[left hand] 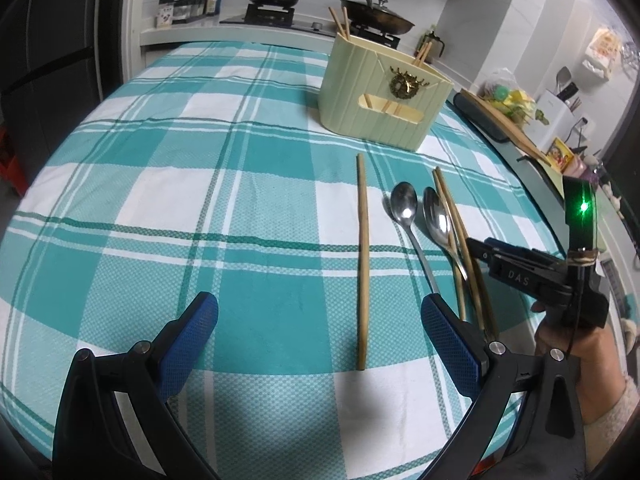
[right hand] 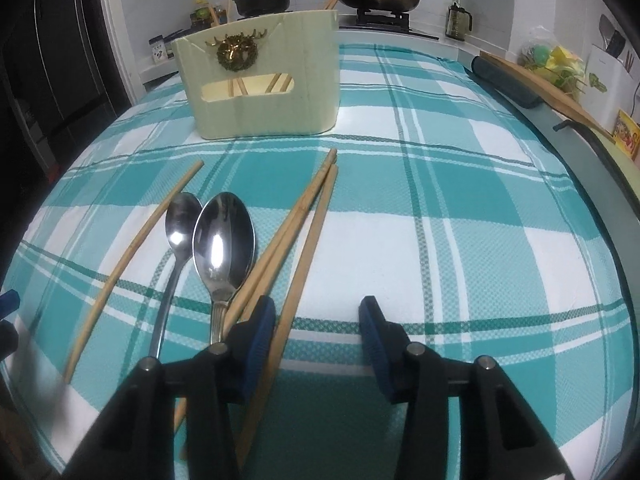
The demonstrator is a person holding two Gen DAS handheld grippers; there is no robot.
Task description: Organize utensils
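Fingers [right hand: 318, 320] of the right gripper stand apart around one chopstick [right hand: 308, 240]; left fingers [left hand: 320, 336] gape, empty.

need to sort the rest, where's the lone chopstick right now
In the left wrist view the lone chopstick lies flat on the checked cloth, left of the two spoons, in front of the cream utensil holder.

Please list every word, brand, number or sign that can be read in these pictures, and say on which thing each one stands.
"DAS": on the black body of the right gripper, seen from the left wrist camera.
Spice jars beside the stove: labels too small to read.
Yellow packet at the right edge: print blurred, not readable.
Utensil holder: only a gold ornament, no text.
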